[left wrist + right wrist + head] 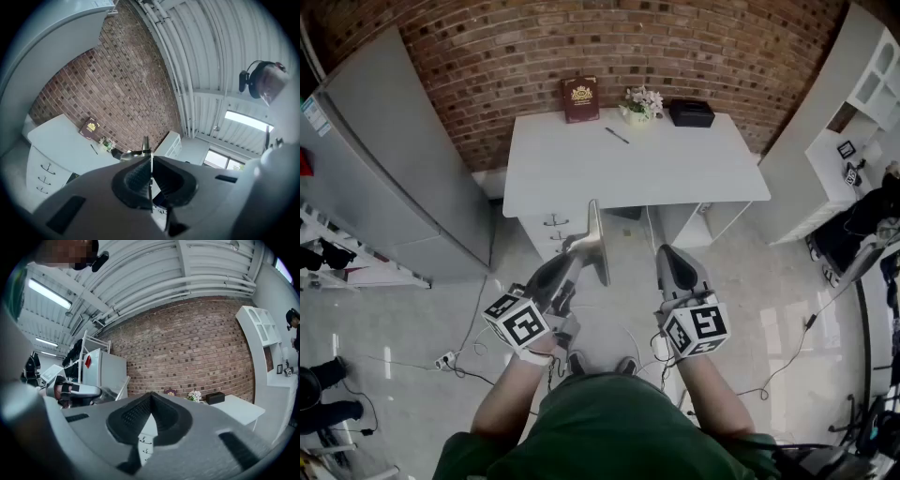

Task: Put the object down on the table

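closest in, at the bottom of the head view, is my green shirt, and both my arms reach forward from it with a gripper in each hand. my left gripper is clamped on a thin flat metal piece. its own view shows the two dark pads pressed against the sheet's faces, with the bright edge running straight up the line where they meet. the piece stands on edge, rising past the fingertips. it hangs in the air over the pale floor, on my side of the tabletop's near edge, not resting on anything.

my right gripper is just beside the left and level with it. its jaws are closed tip to tip with nothing between them.

ahead stands the white table, pushed against the brick wall, and the metal piece is not on it. a dark red book with a gold emblem leans upright at the tabletop's far edge, left of the middle. a small pot of flowers sits to its right on the same edge, and a black box is further right, toward the far right corner. a pen lies flat a little nearer to me, between the book and the flowers. drawers show under the near edge on the left side.

a tall grey cabinet stands off to the left of the table and a white shelf unit to the right. cables trail across the floor near my feet.
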Demonstrator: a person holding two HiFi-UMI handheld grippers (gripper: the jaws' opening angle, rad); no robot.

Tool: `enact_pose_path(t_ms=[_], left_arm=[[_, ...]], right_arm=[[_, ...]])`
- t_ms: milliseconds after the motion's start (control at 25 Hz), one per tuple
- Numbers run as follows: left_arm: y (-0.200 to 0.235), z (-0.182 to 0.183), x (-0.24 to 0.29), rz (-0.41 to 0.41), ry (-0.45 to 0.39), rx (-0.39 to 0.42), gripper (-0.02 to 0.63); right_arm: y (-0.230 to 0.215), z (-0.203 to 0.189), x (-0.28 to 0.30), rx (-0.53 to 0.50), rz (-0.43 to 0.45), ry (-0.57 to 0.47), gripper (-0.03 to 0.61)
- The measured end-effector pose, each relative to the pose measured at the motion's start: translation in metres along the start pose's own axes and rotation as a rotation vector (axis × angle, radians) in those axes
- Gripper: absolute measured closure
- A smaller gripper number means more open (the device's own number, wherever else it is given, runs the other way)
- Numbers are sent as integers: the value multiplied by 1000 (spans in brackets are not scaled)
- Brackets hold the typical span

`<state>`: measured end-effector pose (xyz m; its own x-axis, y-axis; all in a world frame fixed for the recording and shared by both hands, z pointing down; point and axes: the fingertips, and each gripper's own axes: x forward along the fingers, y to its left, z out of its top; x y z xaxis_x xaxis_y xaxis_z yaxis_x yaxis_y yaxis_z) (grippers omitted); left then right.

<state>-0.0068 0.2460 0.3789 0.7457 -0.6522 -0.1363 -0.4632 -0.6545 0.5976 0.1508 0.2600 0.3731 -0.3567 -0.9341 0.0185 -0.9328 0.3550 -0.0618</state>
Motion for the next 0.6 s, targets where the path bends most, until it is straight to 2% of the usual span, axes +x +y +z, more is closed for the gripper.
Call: enact_pose_path(t_ms=[200, 600], left_arm=[[11, 16, -14, 18, 21, -25, 604], [58, 41, -40, -7, 7, -74, 604]], right_arm=[[20, -3, 11, -5, -13, 11, 577], [51, -5, 37, -27, -70, 28, 575]])
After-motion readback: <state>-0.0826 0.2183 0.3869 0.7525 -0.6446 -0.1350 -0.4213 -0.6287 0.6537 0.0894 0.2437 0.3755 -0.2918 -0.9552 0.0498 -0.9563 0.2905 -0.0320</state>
